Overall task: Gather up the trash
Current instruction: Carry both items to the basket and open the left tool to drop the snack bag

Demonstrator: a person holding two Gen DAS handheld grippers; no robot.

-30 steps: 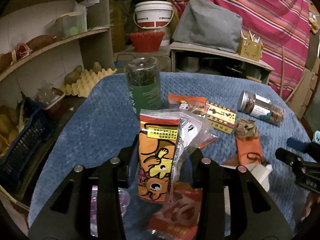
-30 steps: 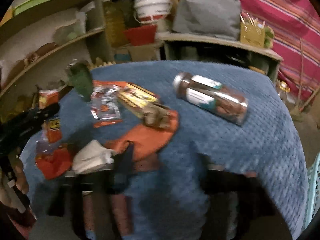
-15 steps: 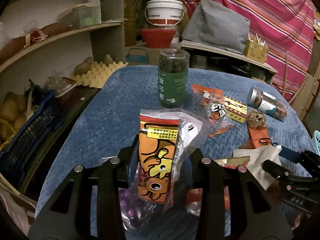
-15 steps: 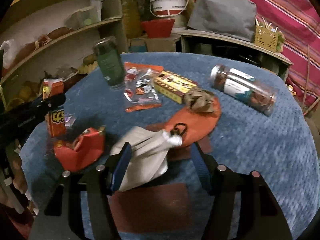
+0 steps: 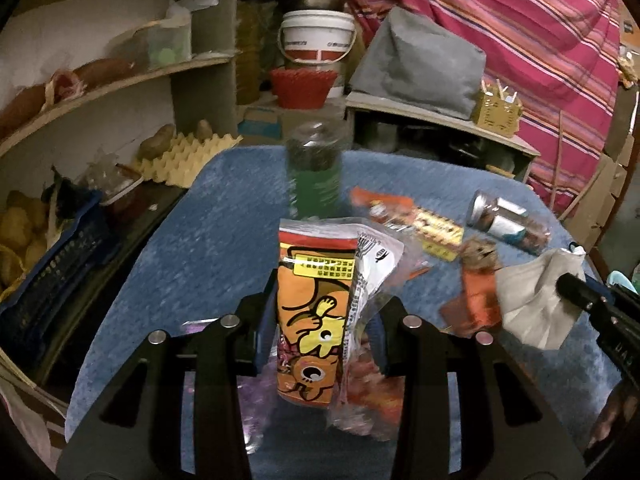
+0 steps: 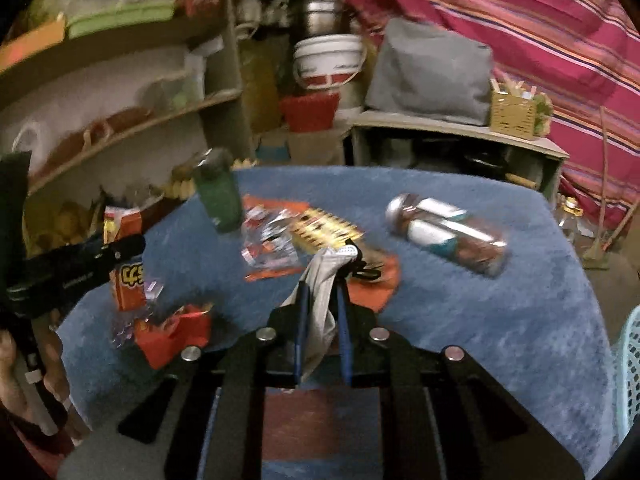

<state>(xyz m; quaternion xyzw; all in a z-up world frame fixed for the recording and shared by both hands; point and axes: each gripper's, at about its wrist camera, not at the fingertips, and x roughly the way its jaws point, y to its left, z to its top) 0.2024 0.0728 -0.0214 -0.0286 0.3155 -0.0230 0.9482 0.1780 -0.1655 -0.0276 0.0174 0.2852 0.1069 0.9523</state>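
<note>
Right wrist: right claw (image 6: 322,320) angled down, closing on crumpled tissue (image 6: 320,304).

Left gripper (image 5: 322,322): snack packet (image 5: 316,320) upright between its jaws, above the blanket-covered table (image 5: 208,248). Straight ahead of it, upright jar (image 5: 316,172). Ahead-right: flat wrappers (image 5: 416,224), then a jar on its side (image 5: 508,226) further right. Right gripper (image 5: 576,288) off to its right with a crumpled tissue (image 5: 532,300) at the tips. Shelving (image 5: 120,84) left of the table, egg tray (image 5: 188,158) at the table's far-left edge.

Right gripper (image 6: 322,304): jaws closing, tissue (image 6: 320,300) between them. Beyond its tips: wrappers (image 6: 280,240), fallen jar (image 6: 448,236) ahead-right, upright jar (image 6: 220,196) ahead-left. Crumpled wrapper (image 6: 176,332) near-left on the table. Left gripper (image 6: 92,264) far left.
</note>
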